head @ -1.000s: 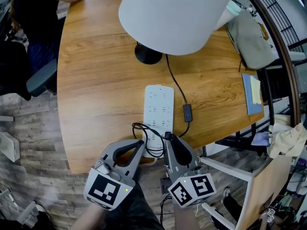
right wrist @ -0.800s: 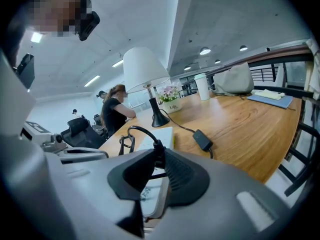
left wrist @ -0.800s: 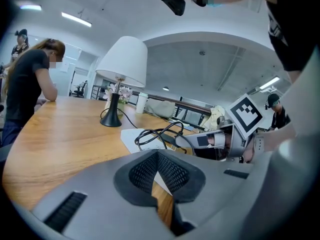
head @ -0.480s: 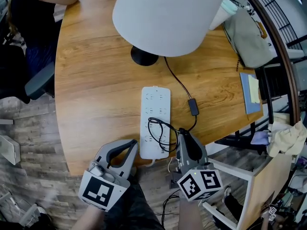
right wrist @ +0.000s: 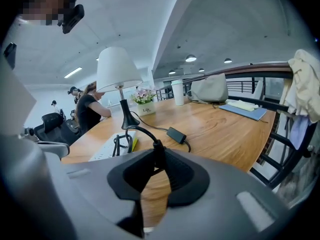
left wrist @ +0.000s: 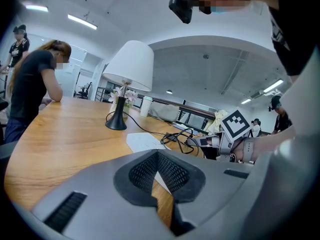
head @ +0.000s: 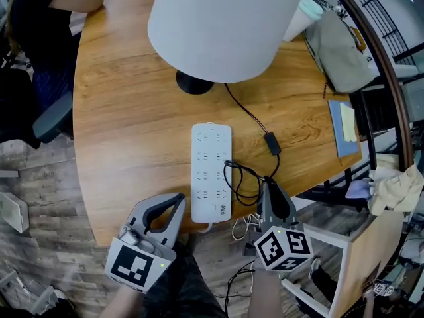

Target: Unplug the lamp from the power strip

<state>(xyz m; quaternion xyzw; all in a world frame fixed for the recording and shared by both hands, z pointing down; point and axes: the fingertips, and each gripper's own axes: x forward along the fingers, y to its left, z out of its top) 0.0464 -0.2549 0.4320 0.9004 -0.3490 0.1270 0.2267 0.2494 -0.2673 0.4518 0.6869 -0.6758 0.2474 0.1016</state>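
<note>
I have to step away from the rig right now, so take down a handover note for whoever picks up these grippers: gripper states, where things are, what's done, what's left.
Left gripper: shut, empty, at the near edge of the table, left of the power strip.
Right gripper: shut on the lamp plug, to the right of the strip.
Lamp: far side of the table; its cord loops over the strip's right edge.
Done: the plug looks clear of the sockets.
Left: probably lay the plug down and release.
</note>
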